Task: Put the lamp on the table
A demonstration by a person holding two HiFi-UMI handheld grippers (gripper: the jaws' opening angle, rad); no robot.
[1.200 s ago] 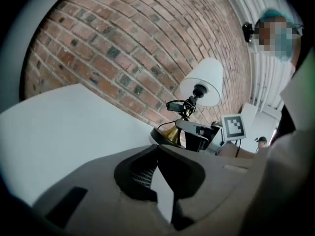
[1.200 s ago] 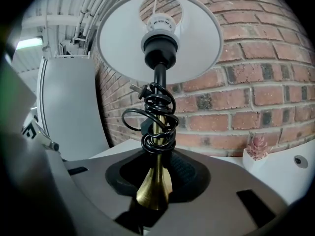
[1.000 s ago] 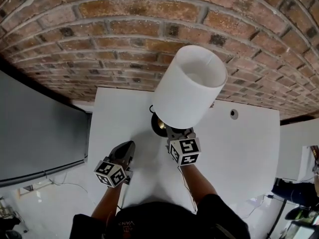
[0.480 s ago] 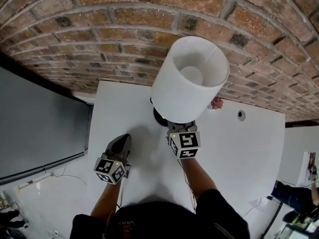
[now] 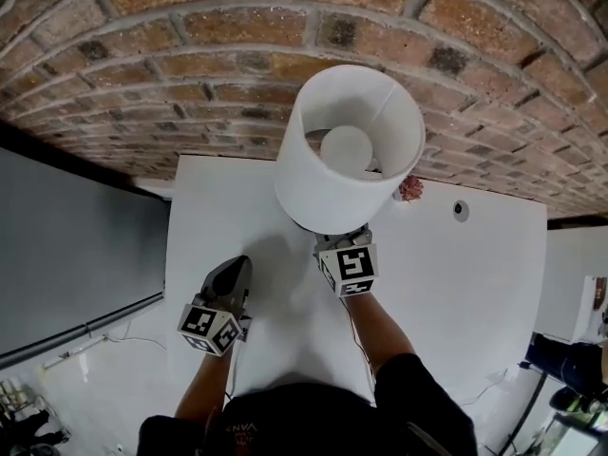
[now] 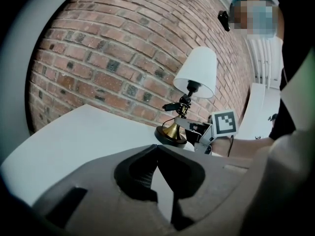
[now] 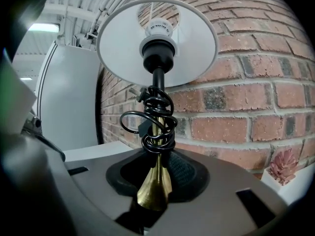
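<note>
Red brick wall (image 5: 190, 27) w/ pale mortar stands behind the white surface (image 5: 456, 293), which meets it. Dark grey panel (image 5: 66, 245) at left, pale floor (image 5: 85, 388) below it (thin cables trail there). Small pink plant (image 5: 410, 188) by the wall, round hole (image 5: 461, 210) near it. Ceiling strip light (image 7: 42, 27) is lit.

We see a glossy brass lamp stem (image 7: 154, 188) w/ matt white shade (image 5: 313, 190), rough brick wall (image 5: 190, 65) & smooth matt table (image 5: 456, 283).

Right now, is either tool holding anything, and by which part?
Right tool grips the lamp by its lower brass stem. Left tool is shut and empty.
</note>
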